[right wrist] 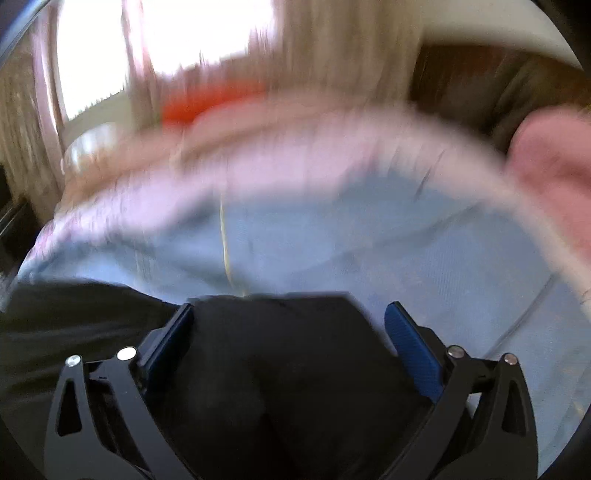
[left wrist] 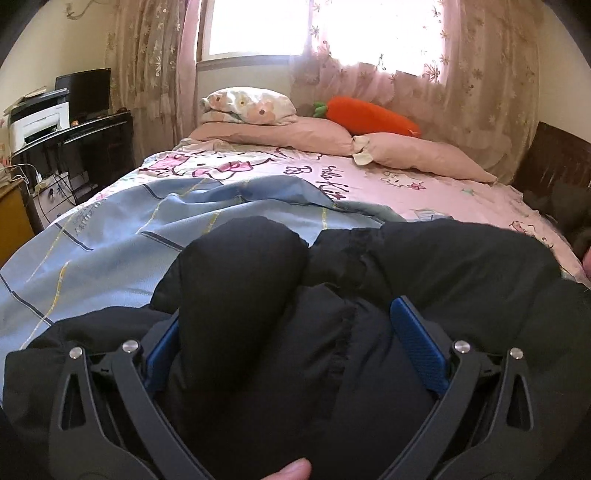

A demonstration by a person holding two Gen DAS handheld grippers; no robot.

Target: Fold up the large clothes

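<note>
2 tongs, left tongs (left wrist: 284, 325), right tongs (right wrist: 291, 325), black jacket (left wrist: 424, 266) between each.

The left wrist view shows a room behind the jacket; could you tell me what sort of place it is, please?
Most likely a home bedroom: a bed with a cartoon-print pink sheet, stacked pillows with a carrot plush, and a curtained window.

I see a matt black padded cloth jacket (left wrist: 258, 295), textured blue pads (left wrist: 417, 343) on matt black gripper arms, and shiny metal rivets (left wrist: 461, 346).
</note>
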